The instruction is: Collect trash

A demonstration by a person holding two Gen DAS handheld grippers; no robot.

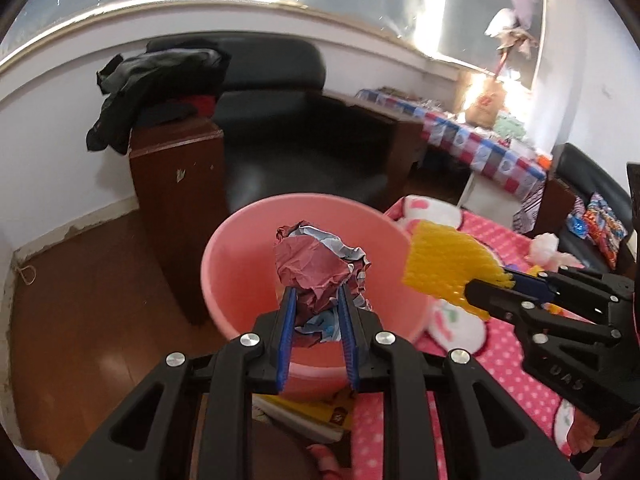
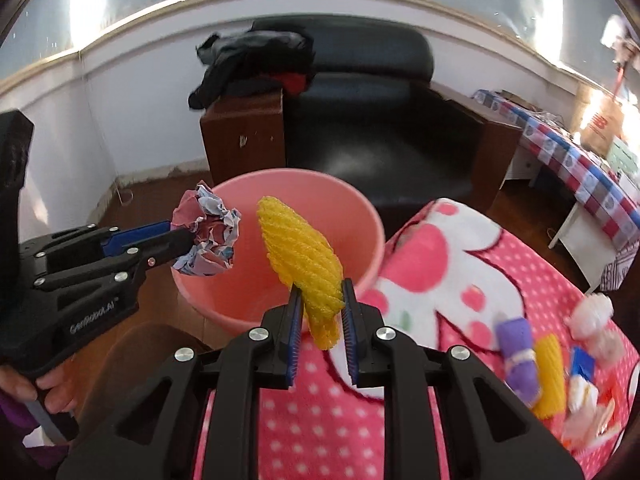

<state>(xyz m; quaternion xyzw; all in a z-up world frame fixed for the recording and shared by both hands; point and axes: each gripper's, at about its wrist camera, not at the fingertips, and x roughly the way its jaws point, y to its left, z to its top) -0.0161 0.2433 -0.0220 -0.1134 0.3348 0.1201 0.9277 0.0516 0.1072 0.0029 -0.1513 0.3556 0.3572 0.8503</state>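
Note:
A pink plastic basin (image 1: pixel 240 264) (image 2: pixel 360 216) stands on the floor beside the bed. My left gripper (image 1: pixel 317 292) (image 2: pixel 182 242) is shut on a crumpled ball of maroon and white paper (image 1: pixel 316 268) (image 2: pixel 210 232), held over the basin's opening. My right gripper (image 2: pixel 320 290) (image 1: pixel 508 284) is shut on a yellow foam net sleeve (image 2: pixel 308 264) (image 1: pixel 448 268), which hangs above the basin's right rim. The basin's inside looks bare where it shows.
A pink polka-dot blanket (image 2: pixel 400 360) covers the bed at right, with a purple roll (image 2: pixel 520 356), another yellow net (image 2: pixel 552 376) and small wrappers on it. A black armchair (image 1: pixel 288 120) with wooden sides stands behind the basin. A checked tablecloth (image 1: pixel 480 148) lies farther right.

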